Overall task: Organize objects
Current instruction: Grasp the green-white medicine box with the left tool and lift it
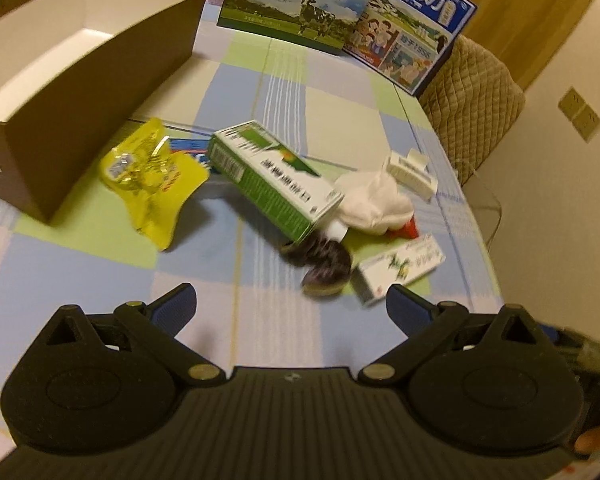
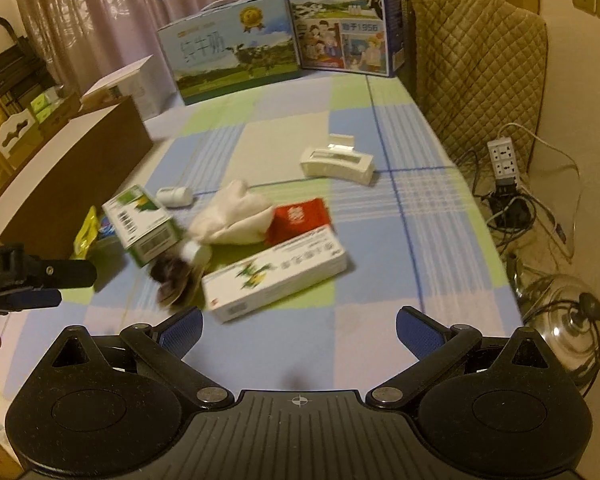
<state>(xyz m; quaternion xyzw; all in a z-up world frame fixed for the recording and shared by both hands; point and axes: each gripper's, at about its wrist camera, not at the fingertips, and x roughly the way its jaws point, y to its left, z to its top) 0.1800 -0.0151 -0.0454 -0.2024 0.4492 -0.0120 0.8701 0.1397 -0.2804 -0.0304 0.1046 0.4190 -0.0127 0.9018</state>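
Note:
A pile lies mid-table: a green box (image 1: 274, 178) (image 2: 142, 222), a yellow snack bag (image 1: 150, 178), a white cloth (image 1: 370, 198) (image 2: 236, 216), a dark round object (image 1: 320, 266) (image 2: 172, 276), a white-and-green box (image 1: 400, 270) (image 2: 276, 274) and a red packet (image 2: 300, 218). An open brown box (image 1: 60, 76) (image 2: 72, 178) stands at the left. My left gripper (image 1: 292, 308) is open, just short of the pile. My right gripper (image 2: 298, 330) is open too, near the white-and-green box. Neither holds anything.
Two milk cartons (image 1: 300, 4) (image 2: 340, 16) stand at the table's far end, beside a quilted chair (image 2: 476, 64). A white plastic holder (image 2: 338, 162) and a small white bottle (image 2: 174, 197) lie on the checked tablecloth (image 2: 380, 240). A power strip (image 2: 504, 158) and cables lie on the floor at right.

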